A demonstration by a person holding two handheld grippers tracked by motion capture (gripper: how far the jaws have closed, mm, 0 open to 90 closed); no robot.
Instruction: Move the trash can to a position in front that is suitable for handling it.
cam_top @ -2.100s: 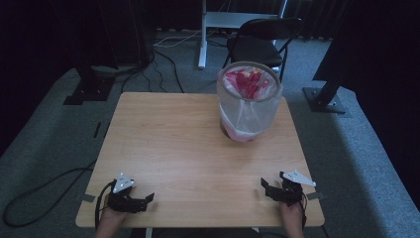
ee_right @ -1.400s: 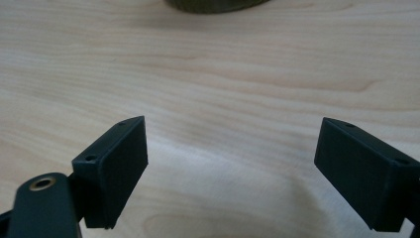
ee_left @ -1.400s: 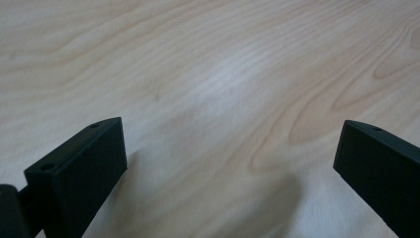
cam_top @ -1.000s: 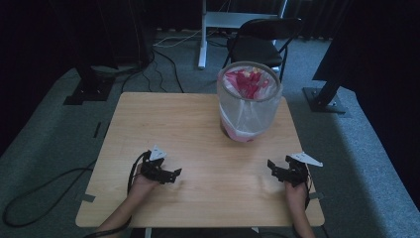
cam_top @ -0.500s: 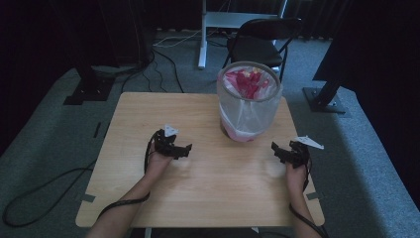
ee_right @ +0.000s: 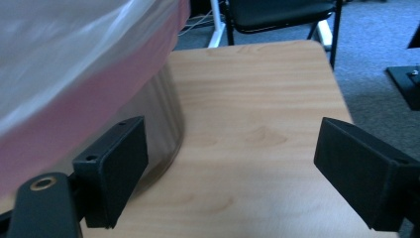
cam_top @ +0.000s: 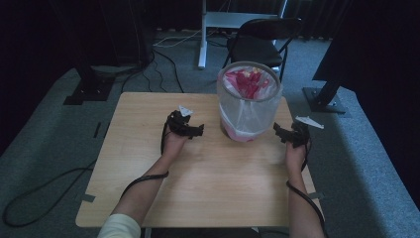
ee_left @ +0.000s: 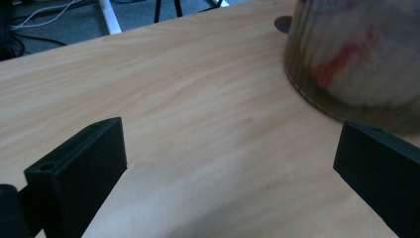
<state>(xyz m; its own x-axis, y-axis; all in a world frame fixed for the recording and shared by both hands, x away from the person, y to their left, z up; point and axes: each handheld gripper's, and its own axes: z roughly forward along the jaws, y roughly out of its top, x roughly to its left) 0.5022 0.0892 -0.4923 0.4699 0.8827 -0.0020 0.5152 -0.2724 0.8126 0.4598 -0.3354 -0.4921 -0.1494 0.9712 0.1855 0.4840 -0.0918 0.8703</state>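
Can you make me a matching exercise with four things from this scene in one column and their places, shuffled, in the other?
Things
1. left gripper
2. right gripper
3. lined bin
4. black chair

Places
A. on the carpet beyond the table's far edge
B. standing on the table's far right part
C. over the table, just left of the bin
D. by the table's right edge, just right of the bin

Pairs: 1-C, 2-D, 3-B, 4-A

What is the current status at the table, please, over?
Left gripper and right gripper both open, empty, flanking the lined bin. Bin upright on the table, pink contents inside, not yet gripped. Nothing between grippers and bin.
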